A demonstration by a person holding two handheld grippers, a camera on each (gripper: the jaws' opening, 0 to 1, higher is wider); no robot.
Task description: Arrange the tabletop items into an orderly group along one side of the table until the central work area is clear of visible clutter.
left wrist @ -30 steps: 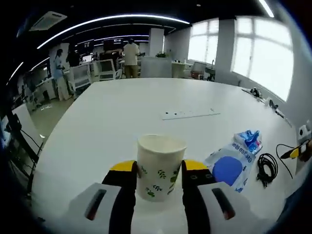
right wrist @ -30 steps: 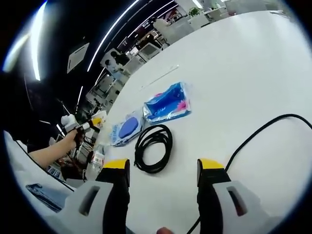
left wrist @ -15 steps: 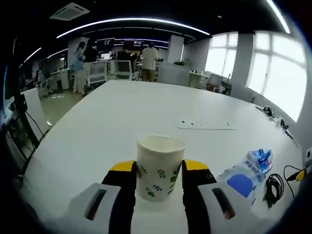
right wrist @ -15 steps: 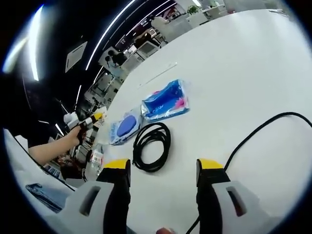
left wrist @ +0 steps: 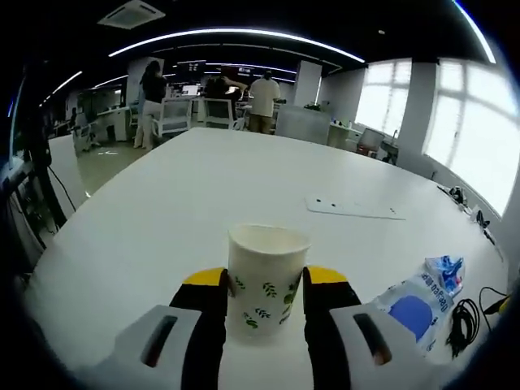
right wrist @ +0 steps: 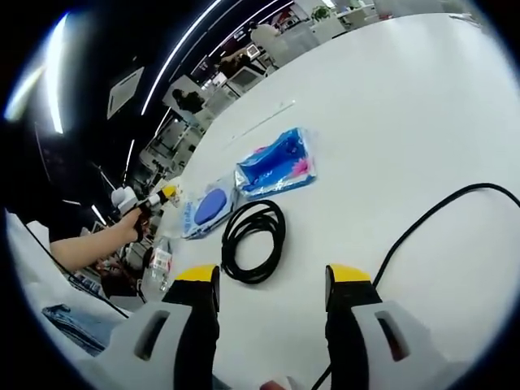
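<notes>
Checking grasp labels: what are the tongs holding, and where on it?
Left tongs clamp the paper cup by its side walls, low on the body. Right tongs are open, holding nothing.

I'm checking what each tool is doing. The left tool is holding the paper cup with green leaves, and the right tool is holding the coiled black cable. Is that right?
Not quite. The right tool is open and holds nothing; in the right gripper view the coiled black cable lies on the white table ahead of it. The left tool does hold the paper cup with green leaves.
</notes>
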